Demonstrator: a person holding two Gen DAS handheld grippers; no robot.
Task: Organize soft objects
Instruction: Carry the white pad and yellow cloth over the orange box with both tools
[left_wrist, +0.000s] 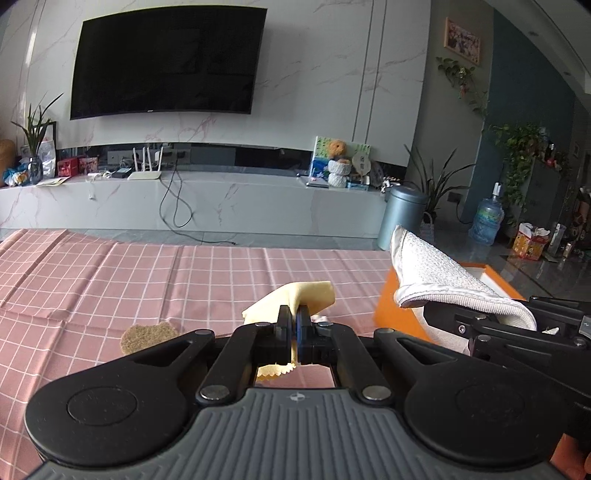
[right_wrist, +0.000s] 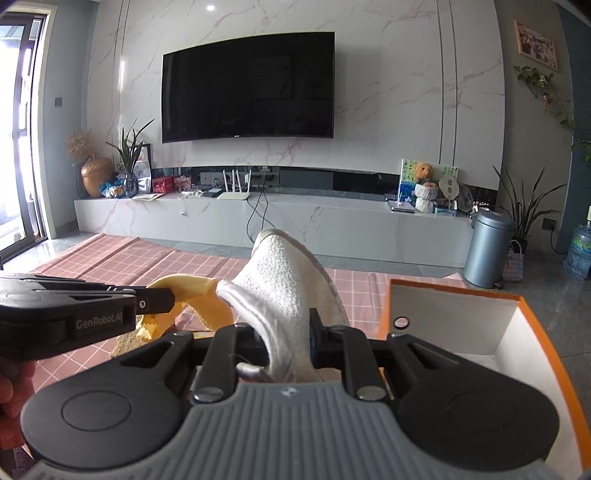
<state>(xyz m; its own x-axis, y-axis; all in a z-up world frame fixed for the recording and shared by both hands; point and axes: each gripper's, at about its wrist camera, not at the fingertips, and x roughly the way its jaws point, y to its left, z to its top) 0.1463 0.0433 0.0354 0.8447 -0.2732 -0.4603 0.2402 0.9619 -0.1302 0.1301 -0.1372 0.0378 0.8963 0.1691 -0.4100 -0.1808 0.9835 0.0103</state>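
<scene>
My left gripper (left_wrist: 294, 325) is shut on a yellow cloth (left_wrist: 295, 297) and holds it above the pink checked tablecloth (left_wrist: 147, 288). My right gripper (right_wrist: 286, 338) is shut on a white terry towel (right_wrist: 284, 280), which stands up between its fingers. The towel also shows in the left wrist view (left_wrist: 443, 277), at the right, over the orange box (left_wrist: 391, 314). The left gripper and the yellow cloth (right_wrist: 192, 295) show at the left of the right wrist view. The orange box with a white inside (right_wrist: 480, 317) lies just right of my right gripper.
A brown scouring pad (left_wrist: 147, 334) lies on the tablecloth left of my left gripper. Beyond the table stand a marble TV bench (right_wrist: 295, 221), a grey bin (right_wrist: 487, 247) and a water bottle (left_wrist: 487, 221) on the floor.
</scene>
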